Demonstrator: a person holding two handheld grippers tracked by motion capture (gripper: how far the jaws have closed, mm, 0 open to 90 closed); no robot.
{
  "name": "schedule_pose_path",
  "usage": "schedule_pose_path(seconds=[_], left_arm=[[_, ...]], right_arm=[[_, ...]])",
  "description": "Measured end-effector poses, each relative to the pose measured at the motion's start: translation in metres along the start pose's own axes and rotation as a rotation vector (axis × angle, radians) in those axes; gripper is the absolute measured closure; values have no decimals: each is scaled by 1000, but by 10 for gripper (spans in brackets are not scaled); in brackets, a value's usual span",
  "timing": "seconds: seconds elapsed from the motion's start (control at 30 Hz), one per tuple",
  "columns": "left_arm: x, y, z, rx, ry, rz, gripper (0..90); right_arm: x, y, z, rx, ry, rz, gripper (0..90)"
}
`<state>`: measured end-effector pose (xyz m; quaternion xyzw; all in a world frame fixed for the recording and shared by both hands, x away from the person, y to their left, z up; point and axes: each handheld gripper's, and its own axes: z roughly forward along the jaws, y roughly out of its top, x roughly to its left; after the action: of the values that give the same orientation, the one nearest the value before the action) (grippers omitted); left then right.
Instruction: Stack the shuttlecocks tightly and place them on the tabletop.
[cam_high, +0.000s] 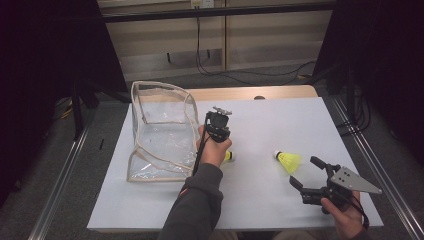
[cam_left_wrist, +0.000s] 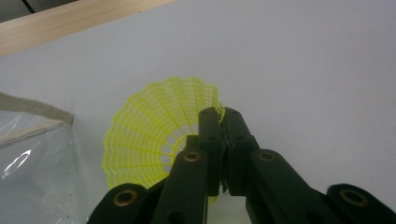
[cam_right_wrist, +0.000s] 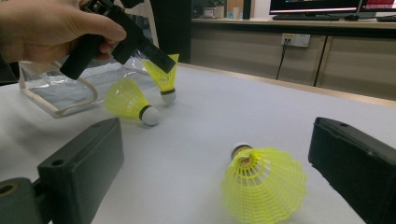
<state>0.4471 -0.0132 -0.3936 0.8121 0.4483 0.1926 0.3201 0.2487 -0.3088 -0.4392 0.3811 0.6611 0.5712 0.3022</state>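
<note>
My left gripper (cam_left_wrist: 223, 115) is shut on the rim of a yellow mesh shuttlecock (cam_left_wrist: 156, 133), close to the clear bag (cam_left_wrist: 32, 158). In the right gripper view that shuttlecock (cam_right_wrist: 163, 74) hangs cork-down from the left gripper (cam_right_wrist: 156, 57), just above the table. A second shuttlecock (cam_right_wrist: 130, 101) lies on its side beside it. A third shuttlecock (cam_right_wrist: 264, 182) lies between the wide-apart jaws of my right gripper (cam_right_wrist: 215, 137). In the high view the right gripper (cam_high: 304, 171) stands open just short of that shuttlecock (cam_high: 289, 161).
The clear plastic bag (cam_high: 160, 130) with beige trim stands open at the left of the white table top (cam_high: 280, 120). A wooden strip (cam_high: 250, 93) runs along the far edge. Metal rails flank both sides, and cables lie on the floor behind.
</note>
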Motion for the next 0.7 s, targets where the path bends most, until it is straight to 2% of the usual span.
schedule_pose_path(seconds=[0.23, 0.37, 0.47, 0.53, 0.7], left_arm=[[-2, -1, 1, 26, 5, 4, 881], [-3, -1, 2, 20, 5, 5, 876], [-4, -1, 4, 21, -5, 2, 823], [-5, 0, 4, 0, -16, 1, 794], [-9, 2, 8, -14, -27, 2, 769]], right_arm=[[0, 1, -1, -2, 0, 0, 28], [1, 1, -1, -1, -2, 0, 29], [0, 0, -1, 1, -3, 2, 28], [1, 1, -1, 0, -2, 0, 29], [-1, 0, -1, 4, -1, 1, 29]])
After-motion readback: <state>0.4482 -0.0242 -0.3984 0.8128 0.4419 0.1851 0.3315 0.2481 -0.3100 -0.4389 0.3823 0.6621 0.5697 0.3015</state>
